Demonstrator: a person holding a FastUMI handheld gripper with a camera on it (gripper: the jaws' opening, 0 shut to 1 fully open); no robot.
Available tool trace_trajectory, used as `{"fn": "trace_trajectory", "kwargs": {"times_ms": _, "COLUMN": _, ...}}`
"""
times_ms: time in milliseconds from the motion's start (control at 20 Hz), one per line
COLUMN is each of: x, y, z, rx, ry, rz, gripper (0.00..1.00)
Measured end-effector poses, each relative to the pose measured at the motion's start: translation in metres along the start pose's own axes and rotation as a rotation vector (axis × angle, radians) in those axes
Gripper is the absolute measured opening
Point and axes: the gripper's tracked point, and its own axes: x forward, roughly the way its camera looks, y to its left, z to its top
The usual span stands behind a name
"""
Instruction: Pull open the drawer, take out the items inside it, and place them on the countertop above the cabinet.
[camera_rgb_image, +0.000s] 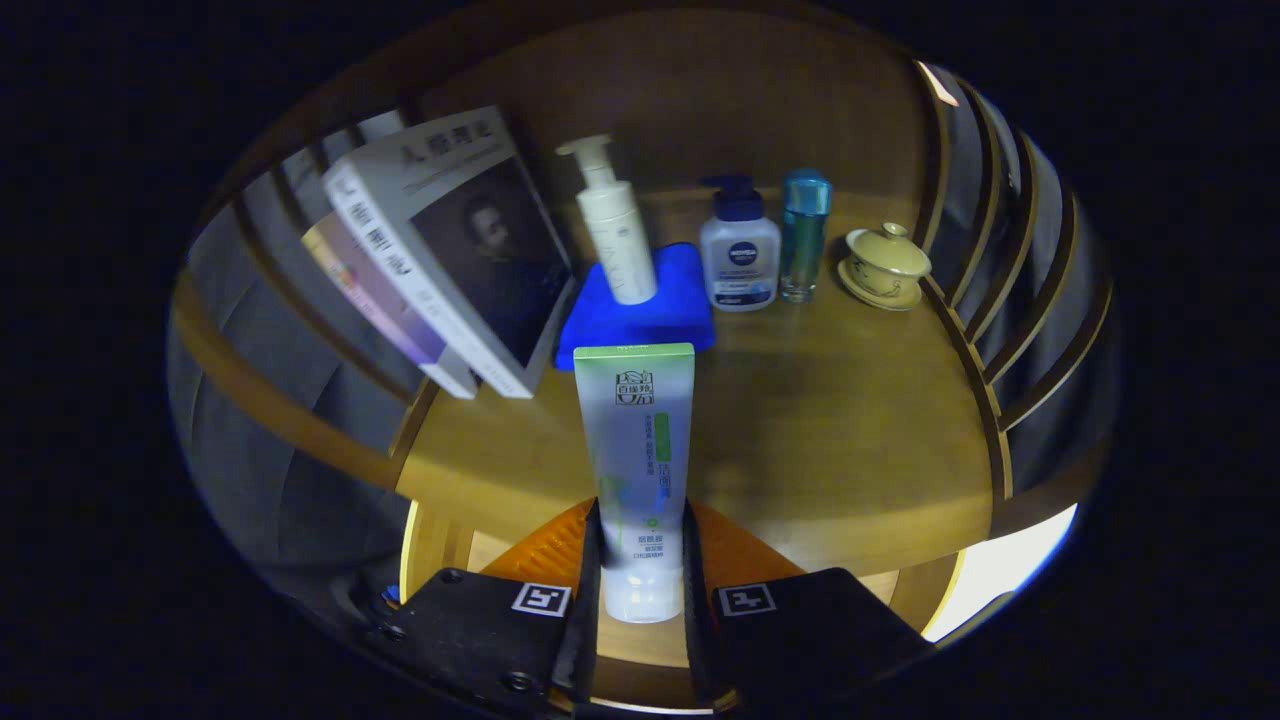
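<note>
A white and green tube (638, 470) stands upright between my fingers, its flat crimped end up and its cap end down. My gripper (640, 570) is shut on the tube, both fingers (590, 570) pressing its lower part. The tube hangs over the front edge of the wooden countertop (850, 440). On the countertop beyond it lies a folded blue cloth (640, 310) with a white pump bottle (617, 235) at it.
Leaning books (450, 250) stand left of the cloth. To the right are a white bottle with a dark blue pump (738, 250), a tall blue-green bottle (804, 235) and a yellowish lidded cup on a saucer (885, 265). Wooden slats (985, 330) fence the right side.
</note>
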Motion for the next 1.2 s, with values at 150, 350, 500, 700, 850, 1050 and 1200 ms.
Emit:
{"fn": "trace_trajectory", "kwargs": {"times_ms": 150, "x": 0.011, "y": -0.013, "z": 0.007, "rx": 0.034, "ry": -0.003, "rz": -0.045, "gripper": 0.42}}
{"fn": "trace_trajectory", "kwargs": {"times_ms": 350, "x": 0.031, "y": -0.007, "z": 0.010, "rx": 0.047, "ry": 0.001, "rz": -0.053, "gripper": 0.44}}
{"fn": "trace_trajectory", "kwargs": {"times_ms": 500, "x": 0.041, "y": -0.008, "z": 0.004, "rx": 0.040, "ry": 0.007, "rz": -0.065, "gripper": 0.45}}
{"fn": "trace_trajectory", "kwargs": {"times_ms": 700, "x": 0.055, "y": -0.002, "z": -0.003, "rx": 0.080, "ry": 0.014, "rz": -0.046, "gripper": 0.47}}
{"fn": "trace_trajectory", "kwargs": {"times_ms": 850, "x": 0.053, "y": -0.003, "z": -0.002, "rx": 0.073, "ry": -0.042, "rz": -0.050, "gripper": 0.55}}
{"fn": "trace_trajectory", "kwargs": {"times_ms": 1050, "x": 0.032, "y": 0.001, "z": 0.002, "rx": 0.069, "ry": -0.178, "rz": -0.024, "gripper": 0.90}}
{"fn": "trace_trajectory", "kwargs": {"times_ms": 1200, "x": 0.001, "y": 0.004, "z": 0.000, "rx": -0.004, "ry": -0.331, "rz": -0.043, "gripper": 0.98}}
